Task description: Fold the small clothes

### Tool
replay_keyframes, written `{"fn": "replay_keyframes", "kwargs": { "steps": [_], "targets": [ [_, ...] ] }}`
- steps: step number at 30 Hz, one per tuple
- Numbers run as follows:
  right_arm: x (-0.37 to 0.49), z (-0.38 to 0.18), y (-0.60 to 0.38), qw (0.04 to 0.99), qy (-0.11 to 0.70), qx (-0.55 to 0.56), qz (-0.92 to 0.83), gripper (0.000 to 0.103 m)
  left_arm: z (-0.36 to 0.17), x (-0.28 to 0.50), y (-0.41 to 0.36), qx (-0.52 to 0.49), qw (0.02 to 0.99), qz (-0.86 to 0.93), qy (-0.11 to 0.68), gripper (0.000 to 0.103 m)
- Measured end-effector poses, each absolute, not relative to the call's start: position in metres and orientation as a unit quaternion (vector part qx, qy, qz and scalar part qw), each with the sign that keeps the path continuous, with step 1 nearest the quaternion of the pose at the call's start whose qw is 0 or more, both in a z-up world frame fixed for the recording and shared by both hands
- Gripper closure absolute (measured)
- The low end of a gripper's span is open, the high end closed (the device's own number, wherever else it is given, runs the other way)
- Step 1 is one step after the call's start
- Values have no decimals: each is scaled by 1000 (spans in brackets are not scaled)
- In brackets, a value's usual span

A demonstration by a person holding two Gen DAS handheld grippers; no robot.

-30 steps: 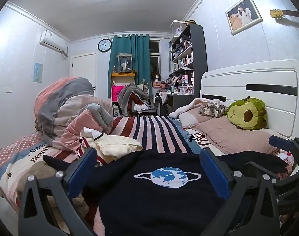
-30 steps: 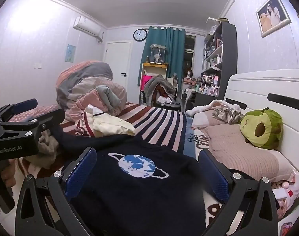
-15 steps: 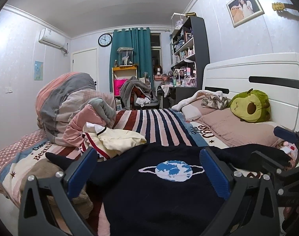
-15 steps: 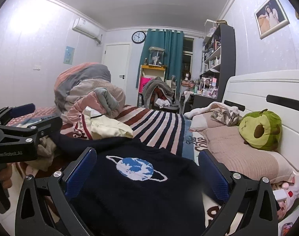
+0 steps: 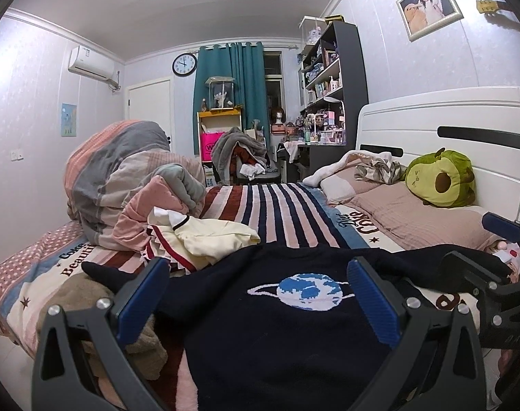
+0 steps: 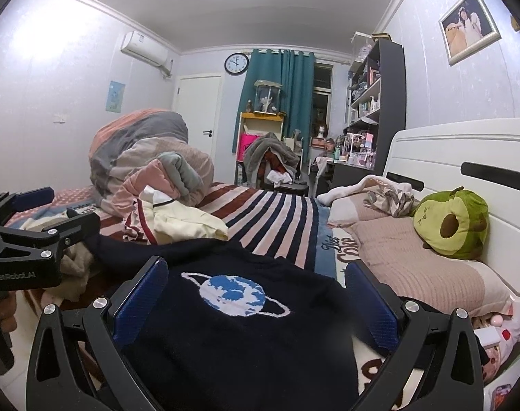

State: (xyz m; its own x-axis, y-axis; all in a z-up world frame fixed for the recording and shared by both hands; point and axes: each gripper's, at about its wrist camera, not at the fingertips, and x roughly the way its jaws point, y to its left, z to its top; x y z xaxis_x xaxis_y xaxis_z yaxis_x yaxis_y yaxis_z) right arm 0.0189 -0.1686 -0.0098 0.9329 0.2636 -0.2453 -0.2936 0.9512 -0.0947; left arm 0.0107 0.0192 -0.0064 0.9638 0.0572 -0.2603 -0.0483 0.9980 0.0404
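Navy planet sweater (image 5: pixel 294 325) lying spread flat on the striped bed cover (image 5: pixel 287 212), left gripper (image 5: pixel 256 294) and right gripper (image 6: pixel 256 294) hovering above it, fingers apart, gripping nothing.

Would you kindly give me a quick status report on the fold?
Left gripper and right gripper open, empty, over sweater. Sweater flat on bed, unfolded. Cream garment touching its left shoulder.

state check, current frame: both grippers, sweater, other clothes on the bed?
left gripper: open, empty, above the sweater
right gripper: open, empty, above the sweater
navy planet sweater: spread flat, unfolded, print up
cream garment: crumpled, unfolded
tan garment: bunched beside the sweater
duvet: heaped
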Motion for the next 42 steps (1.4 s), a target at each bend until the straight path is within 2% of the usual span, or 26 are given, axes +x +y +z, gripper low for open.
{"fn": "replay_keyframes", "kwargs": {
  "steps": [26,42],
  "targets": [
    [22,-13,-170,981,118,-65,141,1,-6,12,25,16,991,30,132,1],
    [40,-25,-159,977,135,-38,163,1,-19,33,55,4,989,27,142,1]
  ]
}}
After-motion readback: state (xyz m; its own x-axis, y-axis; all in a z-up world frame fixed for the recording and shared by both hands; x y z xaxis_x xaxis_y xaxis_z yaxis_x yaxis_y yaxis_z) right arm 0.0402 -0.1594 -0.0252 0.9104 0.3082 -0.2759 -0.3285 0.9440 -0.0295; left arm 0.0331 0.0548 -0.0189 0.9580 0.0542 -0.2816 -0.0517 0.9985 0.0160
